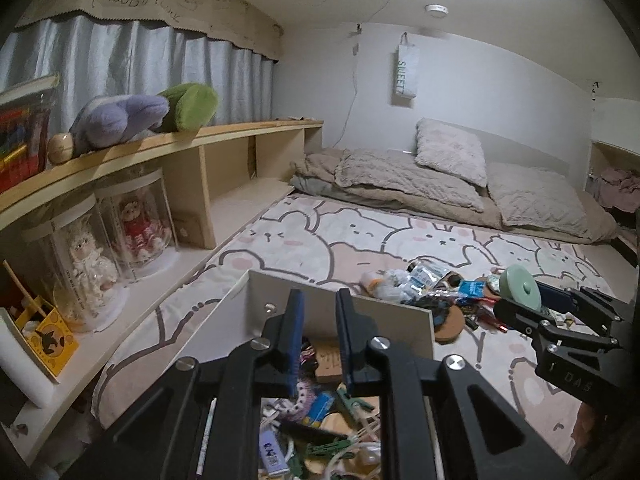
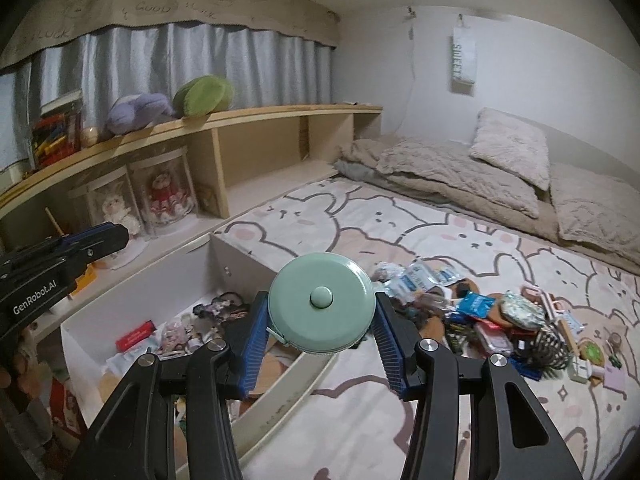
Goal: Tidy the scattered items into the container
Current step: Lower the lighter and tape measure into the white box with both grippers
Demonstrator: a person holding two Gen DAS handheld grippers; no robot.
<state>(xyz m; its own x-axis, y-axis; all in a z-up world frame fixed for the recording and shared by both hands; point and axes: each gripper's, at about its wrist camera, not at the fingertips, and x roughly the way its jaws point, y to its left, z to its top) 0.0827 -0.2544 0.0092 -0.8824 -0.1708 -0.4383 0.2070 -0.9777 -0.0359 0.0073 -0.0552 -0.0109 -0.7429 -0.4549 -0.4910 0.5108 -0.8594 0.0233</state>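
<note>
The round mint-green tape measure (image 2: 322, 306) is clamped between the blue pads of the right gripper (image 2: 322, 320), held in the air above the near corner of the white storage box (image 2: 240, 256). The left gripper (image 1: 318, 340) hangs over the box's jumbled contents, its fingers nearly closed with nothing between them. A heap of scattered items (image 2: 500, 320) lies on the rabbit-print bed sheet (image 2: 400, 224) beside the box.

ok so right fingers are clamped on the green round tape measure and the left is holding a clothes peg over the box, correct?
Not quite. The right gripper does clamp the green tape measure, but the left gripper over the box holds nothing: the left wrist view shows bare fingers.
</note>
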